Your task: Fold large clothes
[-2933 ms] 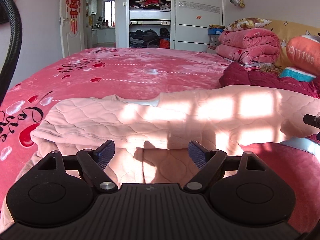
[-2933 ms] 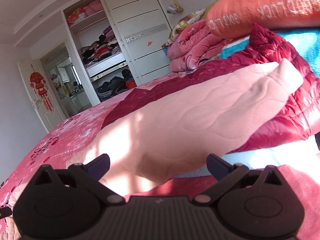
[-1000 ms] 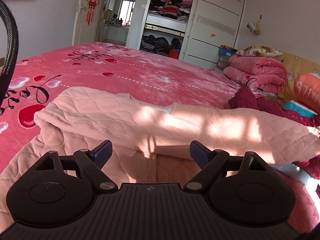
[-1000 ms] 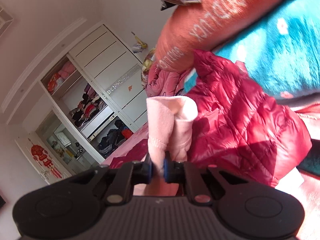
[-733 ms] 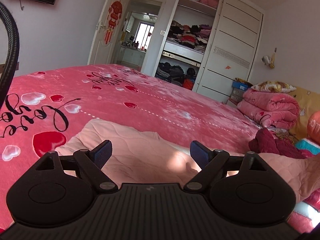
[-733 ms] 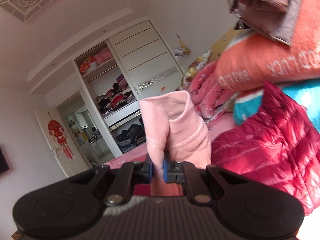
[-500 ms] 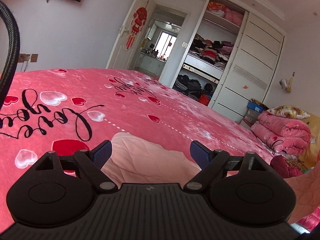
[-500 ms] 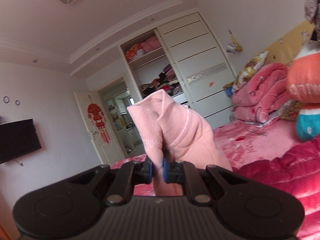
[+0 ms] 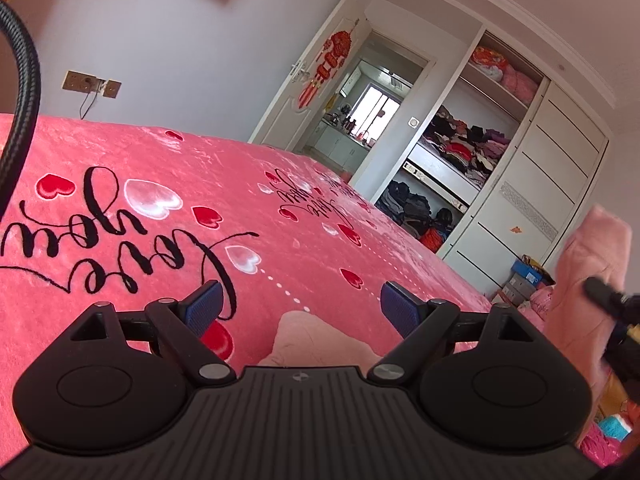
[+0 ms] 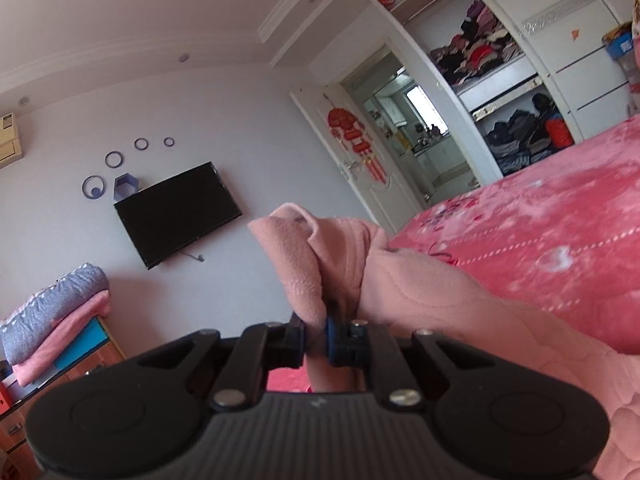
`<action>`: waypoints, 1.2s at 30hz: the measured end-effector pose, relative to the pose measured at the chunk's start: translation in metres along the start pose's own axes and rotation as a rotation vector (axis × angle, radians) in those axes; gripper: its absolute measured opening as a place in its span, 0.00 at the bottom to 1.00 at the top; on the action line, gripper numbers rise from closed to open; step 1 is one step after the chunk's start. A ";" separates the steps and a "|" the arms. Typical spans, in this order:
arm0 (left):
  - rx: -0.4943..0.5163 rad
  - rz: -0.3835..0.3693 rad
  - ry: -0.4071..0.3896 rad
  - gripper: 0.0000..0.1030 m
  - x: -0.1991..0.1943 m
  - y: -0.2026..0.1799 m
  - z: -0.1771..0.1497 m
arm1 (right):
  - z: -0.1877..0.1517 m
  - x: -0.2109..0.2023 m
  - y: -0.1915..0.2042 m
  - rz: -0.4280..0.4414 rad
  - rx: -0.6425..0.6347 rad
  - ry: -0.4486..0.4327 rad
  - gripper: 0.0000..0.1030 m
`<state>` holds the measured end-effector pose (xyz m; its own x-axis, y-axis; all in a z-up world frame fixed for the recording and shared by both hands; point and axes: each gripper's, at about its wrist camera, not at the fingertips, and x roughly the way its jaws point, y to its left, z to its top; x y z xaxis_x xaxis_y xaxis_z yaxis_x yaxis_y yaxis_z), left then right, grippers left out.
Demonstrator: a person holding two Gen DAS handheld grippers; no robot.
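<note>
Fold step in hand: sleeve carried across.
R gripper (image 10: pixel 316 334) clamped on pink garment (image 10: pixel 440 308) cuff, lifted over bed (image 10: pixel 560 240); L gripper (image 9: pixel 298 306) jaws wide, empty, garment edge just beyond. Next: lay cuff on body, likely w/ L pinning. Bedspread script (image 9: pixel 132 248) reads "Love you".

A wide bed covered with a plush pink-red blanket (image 9: pixel 168 160) fills the lower part of both views. The blanket is printed with red and white hearts, black cursive lettering that reads "Love you", and a dotted white line running across it. Directly on it lies a pale pink quilted garment (image 9: pixel 316 340); in the left wrist view one rounded corner of it rests flat on the blanket. In the right wrist view the same garment (image 10: pixel 460 312) stretches across the blanket, though its far end appears lifted off the surface.
</note>
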<state>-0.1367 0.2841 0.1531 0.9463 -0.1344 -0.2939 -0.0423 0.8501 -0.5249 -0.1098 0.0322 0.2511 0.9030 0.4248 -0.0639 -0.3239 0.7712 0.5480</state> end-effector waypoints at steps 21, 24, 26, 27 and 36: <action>-0.026 -0.032 0.079 1.00 -0.009 -0.006 -0.011 | -0.130 0.050 0.010 -0.094 -0.129 0.296 0.70; 0.007 -0.052 0.091 1.00 -0.008 -0.011 -0.014 | -0.118 0.031 0.011 -0.103 -0.158 0.272 0.76; 0.036 -0.058 0.104 1.00 -0.010 -0.014 -0.018 | -0.108 0.016 0.007 -0.143 -0.191 0.245 0.80; 0.054 -0.066 0.112 1.00 -0.008 -0.017 -0.021 | -0.103 0.007 -0.001 -0.179 -0.208 0.232 0.82; 0.241 -0.214 0.213 1.00 0.004 -0.050 -0.044 | -0.081 -0.040 -0.093 -0.521 -0.222 0.197 0.82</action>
<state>-0.1451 0.2184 0.1427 0.8369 -0.4030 -0.3704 0.2494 0.8831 -0.3973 -0.1388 -0.0181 0.1349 0.8963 0.0277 -0.4425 0.0772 0.9730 0.2173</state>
